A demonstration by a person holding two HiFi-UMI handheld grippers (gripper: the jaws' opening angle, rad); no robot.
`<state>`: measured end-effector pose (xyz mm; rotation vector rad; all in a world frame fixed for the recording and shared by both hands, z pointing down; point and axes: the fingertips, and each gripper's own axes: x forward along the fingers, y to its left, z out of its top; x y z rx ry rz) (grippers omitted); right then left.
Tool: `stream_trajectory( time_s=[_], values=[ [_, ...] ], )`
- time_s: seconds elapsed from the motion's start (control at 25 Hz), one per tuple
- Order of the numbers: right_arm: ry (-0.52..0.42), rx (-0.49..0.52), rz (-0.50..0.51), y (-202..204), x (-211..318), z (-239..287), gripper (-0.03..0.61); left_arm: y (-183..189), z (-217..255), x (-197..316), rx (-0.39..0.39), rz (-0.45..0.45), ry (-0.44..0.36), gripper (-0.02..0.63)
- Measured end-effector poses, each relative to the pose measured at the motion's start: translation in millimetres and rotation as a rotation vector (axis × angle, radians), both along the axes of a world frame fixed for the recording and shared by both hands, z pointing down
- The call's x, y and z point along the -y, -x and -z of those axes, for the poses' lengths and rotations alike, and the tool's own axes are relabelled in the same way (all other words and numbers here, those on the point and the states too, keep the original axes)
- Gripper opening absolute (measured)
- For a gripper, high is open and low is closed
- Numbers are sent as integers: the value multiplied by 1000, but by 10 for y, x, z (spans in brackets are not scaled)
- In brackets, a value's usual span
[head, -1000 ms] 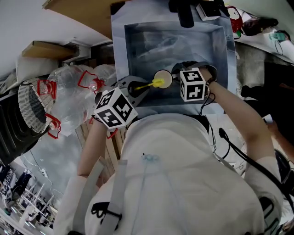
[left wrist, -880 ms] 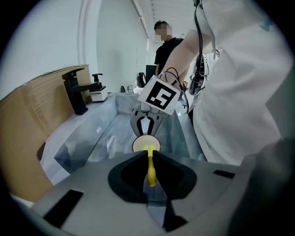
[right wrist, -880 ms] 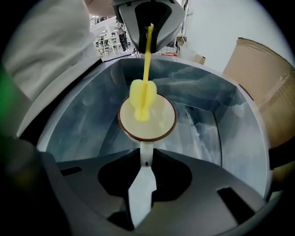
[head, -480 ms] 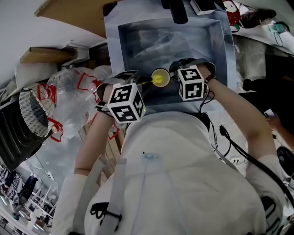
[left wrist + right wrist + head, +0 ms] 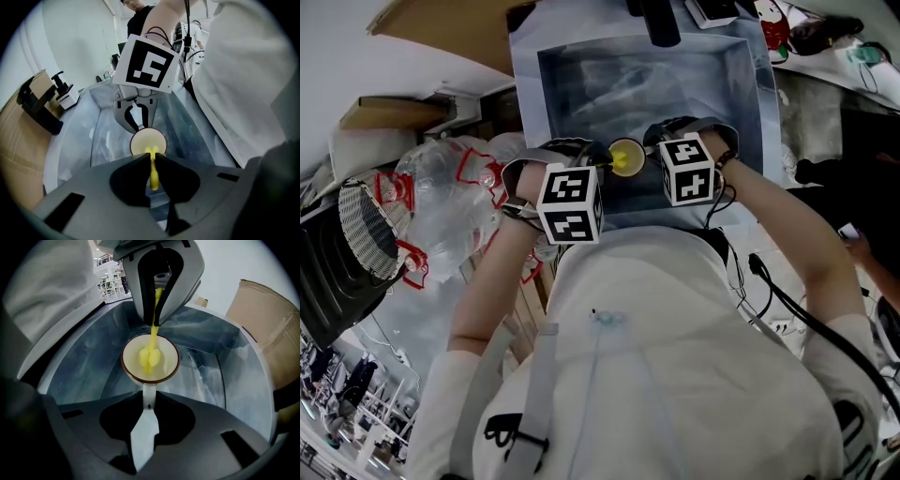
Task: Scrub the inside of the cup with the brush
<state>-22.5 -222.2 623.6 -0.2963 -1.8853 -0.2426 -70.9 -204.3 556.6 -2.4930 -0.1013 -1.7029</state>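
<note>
Cup: white cup with brown rim (image 5: 167, 366), over the grey-blue basin (image 5: 84, 366), mouth up.
Right gripper (image 5: 149, 401): jaws nearly together, clamped on the cup's flat white handle.
Left gripper (image 5: 151, 158): jaws pinched tight on the stem of the yellow plastic brush (image 5: 153, 174); the brush head sits inside the cup.
Scrub: probably best to sweep the head round the wall, then the bottom, with light pressure.
Risk: side load could twist the cup on its thin handle, so the right gripper should brace firmly.
</note>
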Motion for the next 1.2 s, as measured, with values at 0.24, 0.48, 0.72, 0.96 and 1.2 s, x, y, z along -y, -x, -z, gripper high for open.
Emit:
stream_trajectory(
  time_s=[0.24, 0.48, 0.72, 0.96, 1.2],
  values=[
    [1, 12, -8, 25, -7, 8, 74, -51, -100, -56, 54, -62, 6, 35],
    [1, 32, -9, 43, -24, 16, 74, -107, -183, -133, 54, -33, 69, 35],
    [10, 35, -12, 62, -36, 26, 74, -134, -151, -130, 36, -38, 62, 35],
    [7, 31, -3, 70, -31, 16, 74, -245, -119, -55, 2, -51, 5, 35],
    [2, 35, 0, 68, -18, 5, 74, -195, -140, 109, 45, -62, -47, 35]
  ],
)
